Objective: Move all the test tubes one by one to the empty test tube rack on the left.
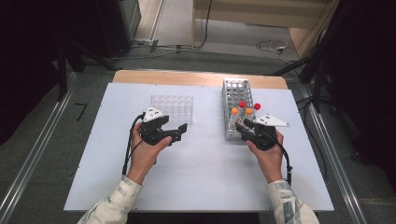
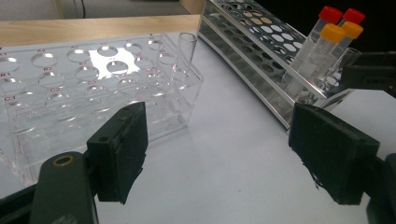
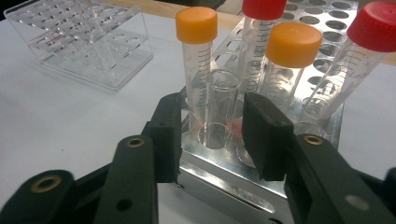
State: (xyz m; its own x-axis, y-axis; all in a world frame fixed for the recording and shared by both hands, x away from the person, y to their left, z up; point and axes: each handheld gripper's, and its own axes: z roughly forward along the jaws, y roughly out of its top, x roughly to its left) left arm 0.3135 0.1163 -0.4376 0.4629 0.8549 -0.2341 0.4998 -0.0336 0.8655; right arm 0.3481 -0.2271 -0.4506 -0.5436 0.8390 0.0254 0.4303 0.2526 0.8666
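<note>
1. While the right hand-held gripper (image 3: 224, 128) stands at the near end of the metal rack (image 3: 233, 186), its jaws flank an open clear tube (image 3: 219, 109) seated upright in a front-row hole. The pads sit close on either side of the tube; whether they press on the glass I cannot tell.
2. Just beyond that tube, farther along the jaws, four capped tubes stand in the rack: two with orange caps (image 3: 196, 24) and two with red caps (image 3: 264, 8).
3. Left hand-held gripper (image 2: 224, 154): jaws spread wide, nothing between them, only bare white bench (image 2: 224, 140) below.
4. Ahead of the left jaws and toward their left lies the clear plastic rack (image 2: 93, 93), with one open tube (image 2: 187, 44) standing at its far right corner.
5. High view: the left hand-held gripper (image 1: 180, 131) sits just before the plastic rack (image 1: 172, 108), and the right hand-held gripper (image 1: 242, 127) is at the near end of the metal rack (image 1: 236, 88). Both racks are well apart on the bench (image 1: 201, 172).
</note>
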